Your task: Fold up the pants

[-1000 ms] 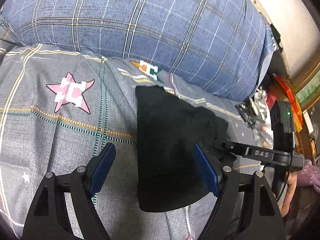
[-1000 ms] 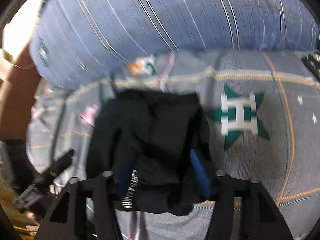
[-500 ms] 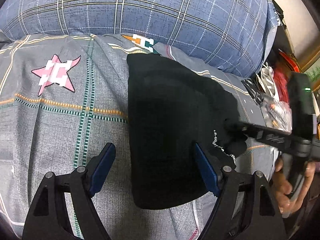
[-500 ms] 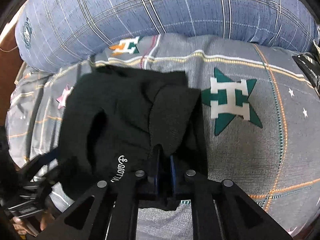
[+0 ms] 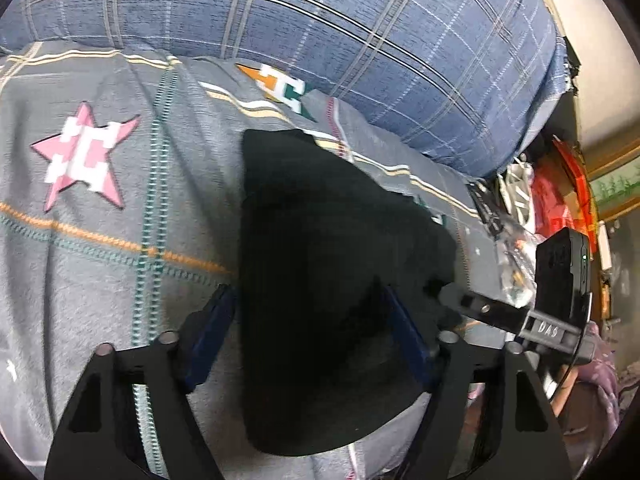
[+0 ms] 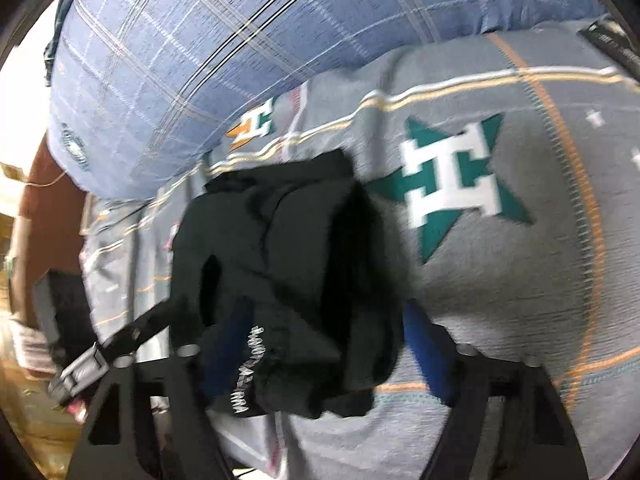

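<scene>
Left tool (image 5: 308,332) spread wide, blue-padded fingers (image 5: 208,332) straddling the near part of the black pants (image 5: 328,280), nothing clamped between them. The pants lie as a dark folded bundle right ahead of that tool on the bed's grey star-print sheet (image 5: 100,248), the pink star (image 5: 84,156) off to the tool's left, the blue plaid pillow (image 5: 320,40) beyond the pants' far edge. To the tool's right, the right tool (image 5: 448,296) pokes in at the bundle's edge, clutter past it at the bedside. Over on the right wrist view, the right tool (image 6: 328,356) is open too, one blue finger (image 6: 424,356) bare on the right side, the other finger half buried under cloth; the pants (image 6: 288,264) are heaped between the fingers, white lettering (image 6: 248,368) showing on the near fold, and no pinch is visible. Green star (image 6: 452,184) lies to the right of the pants, the same pillow (image 6: 200,60) beyond, the left tool (image 6: 120,344) reaching in from the left.
</scene>
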The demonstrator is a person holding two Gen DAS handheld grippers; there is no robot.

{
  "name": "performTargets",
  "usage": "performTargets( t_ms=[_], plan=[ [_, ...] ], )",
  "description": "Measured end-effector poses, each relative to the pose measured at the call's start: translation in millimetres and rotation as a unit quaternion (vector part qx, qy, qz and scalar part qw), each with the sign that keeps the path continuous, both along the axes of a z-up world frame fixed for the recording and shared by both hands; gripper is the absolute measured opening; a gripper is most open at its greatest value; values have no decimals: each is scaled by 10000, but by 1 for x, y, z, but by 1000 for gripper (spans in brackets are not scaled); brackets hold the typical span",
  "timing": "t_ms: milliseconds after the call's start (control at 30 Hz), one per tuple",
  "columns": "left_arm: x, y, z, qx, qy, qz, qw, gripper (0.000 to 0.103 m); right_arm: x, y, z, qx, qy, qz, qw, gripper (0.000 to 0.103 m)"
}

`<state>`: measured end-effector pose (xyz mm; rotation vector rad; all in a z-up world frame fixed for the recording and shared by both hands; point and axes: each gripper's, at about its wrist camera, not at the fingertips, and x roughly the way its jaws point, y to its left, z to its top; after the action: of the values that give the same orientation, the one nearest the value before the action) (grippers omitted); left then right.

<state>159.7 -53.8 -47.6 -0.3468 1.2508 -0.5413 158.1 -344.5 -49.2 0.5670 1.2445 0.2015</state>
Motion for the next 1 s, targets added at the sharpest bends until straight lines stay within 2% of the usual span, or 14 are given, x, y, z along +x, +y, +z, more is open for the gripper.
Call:
performTargets(
  t_ms=[33,100,167,233,267,300,333,467,500,633,800,833,867,1000],
  plan=[
    [-1,0,-1,10,-33,16,10000,60,-1,5,1,-72,-29,88,9999,69],
    [-5,1,-5,85,-71,30,9999,59,1,11,-1,-320,69,206,9993,63],
    [-4,2,-8,56,34,4,10000,59,4,10,-15,-545,403,122,9976,64],
    [-3,6,-8,-74,98,81,9999,59,3,7,-15,-359,374,57,9986,61],
    [-3,8,-7,-130,115,85,9998,57,3,10,-10,-185,257,142,9994,52],
    [-3,9,-6,-160,96,93,9998,48,1,11,-7,-102,199,195,9996,49],
    [-4,9,-5,-133,69,96,9998,47,-1,15,-5,-32,148,284,9995,46],
    [-2,12,-10,-179,139,128,9997,47,2,23,-20,-108,429,416,9982,47],
    [-1,13,-12,-166,164,158,9996,50,2,19,-19,-1,426,354,9985,47],
    [1,15,-20,-277,341,184,9989,50,-2,12,-22,198,472,242,9984,48],
    [-1,14,-13,-236,257,167,9992,47,-3,3,-19,236,431,106,9987,48],
    [-1,14,-13,-217,254,182,9993,47,-3,-1,-18,106,432,7,9990,54],
    [-1,15,-14,-208,263,197,9992,47,-4,-5,-18,21,466,-80,9989,66],
    [-1,12,-13,-130,210,160,9996,47,-3,-5,-19,152,452,-17,9989,66]
  ],
)
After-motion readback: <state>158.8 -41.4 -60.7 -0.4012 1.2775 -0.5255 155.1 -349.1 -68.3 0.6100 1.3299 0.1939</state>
